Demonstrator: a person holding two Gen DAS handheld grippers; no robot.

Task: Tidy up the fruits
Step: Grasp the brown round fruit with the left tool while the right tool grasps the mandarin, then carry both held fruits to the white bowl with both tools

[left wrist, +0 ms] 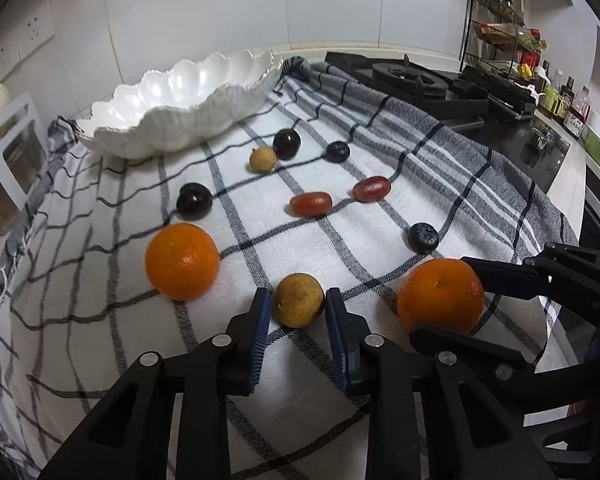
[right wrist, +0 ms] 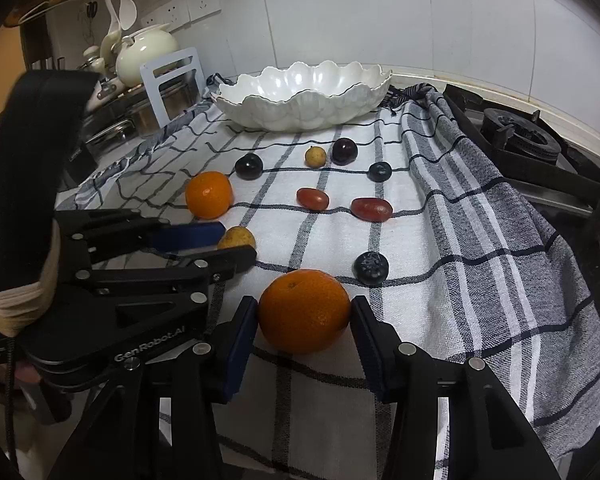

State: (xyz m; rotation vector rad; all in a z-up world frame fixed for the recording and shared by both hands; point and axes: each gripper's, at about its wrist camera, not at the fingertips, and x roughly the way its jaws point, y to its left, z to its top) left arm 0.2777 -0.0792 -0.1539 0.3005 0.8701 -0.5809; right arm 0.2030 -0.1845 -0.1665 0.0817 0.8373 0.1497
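Two oranges lie on the checked cloth (left wrist: 340,256): one orange at the left (left wrist: 182,261) and one orange at the right (left wrist: 440,295). There are two tan longans, a near longan (left wrist: 299,300) and a far longan (left wrist: 263,159). Two dark plums show, one plum at the left (left wrist: 194,199) and one plum farther back (left wrist: 286,143). Two red grapes lie side by side, a left grape (left wrist: 311,204) and a right grape (left wrist: 371,189). Two blueberries complete the fruit, a near blueberry (left wrist: 423,237) and a far blueberry (left wrist: 337,151). One white scalloped bowl (left wrist: 112,136) stands behind them. That makes ten fruits, five kinds, two of each.
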